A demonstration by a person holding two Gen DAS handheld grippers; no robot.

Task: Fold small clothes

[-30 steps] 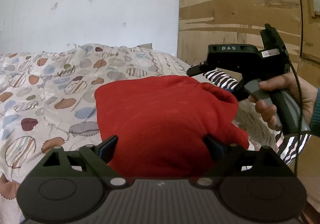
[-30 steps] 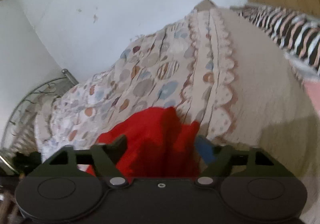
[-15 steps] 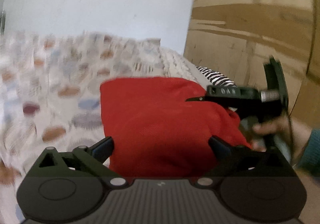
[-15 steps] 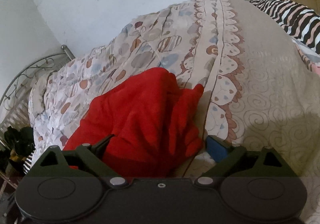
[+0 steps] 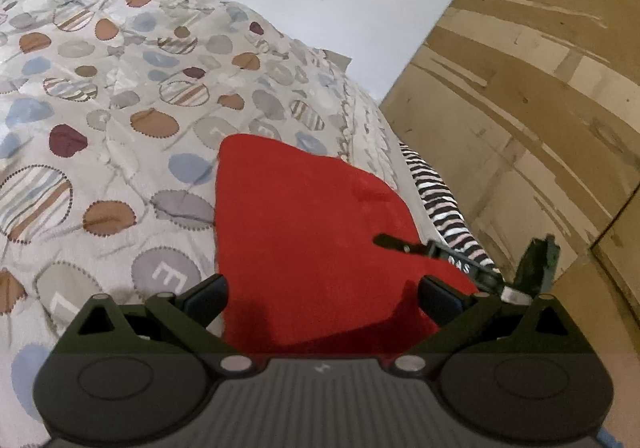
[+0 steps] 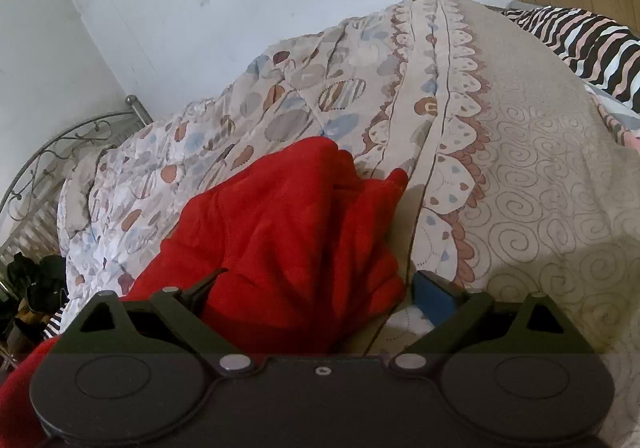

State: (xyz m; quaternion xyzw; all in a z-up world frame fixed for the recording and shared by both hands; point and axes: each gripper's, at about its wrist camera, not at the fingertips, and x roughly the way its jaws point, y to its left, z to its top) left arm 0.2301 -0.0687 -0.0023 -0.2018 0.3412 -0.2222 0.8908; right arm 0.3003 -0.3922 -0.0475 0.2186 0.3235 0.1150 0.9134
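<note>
the red garment point(image 5: 312, 240) lies on the bed, spread over a patterned quilt point(image 5: 112, 95) printed with round patches in blue, brown and grey. from the left wrist view it looks like a fairly flat folded shape with one clean corner pointing toward the far side of the bed; from the right wrist view its near edge is bunched into soft ridges.

the left gripper point(image 5: 320, 294) hangs over the near part of the garment with its jaws spread wide, one finger off the cloth's left edge over the quilt and the other over its right part, neither pinching anything.

the right gripper point(image 6: 316, 288) also stands wide open and holds nothing: the rumpled red edge sits between its fingers, the left fingertip partly hidden behind a fold (whether it touches the cloth i cannot tell), the blue-padded right finger clear of the garment over the quilt. this same gripper shows at the right in the left wrist view, its dark finger reaching across the cloth.

a black-and-white striped fabric point(image 6: 588, 43) lies along the bed's far edge by a wooden panel point(image 5: 540, 87).
</note>
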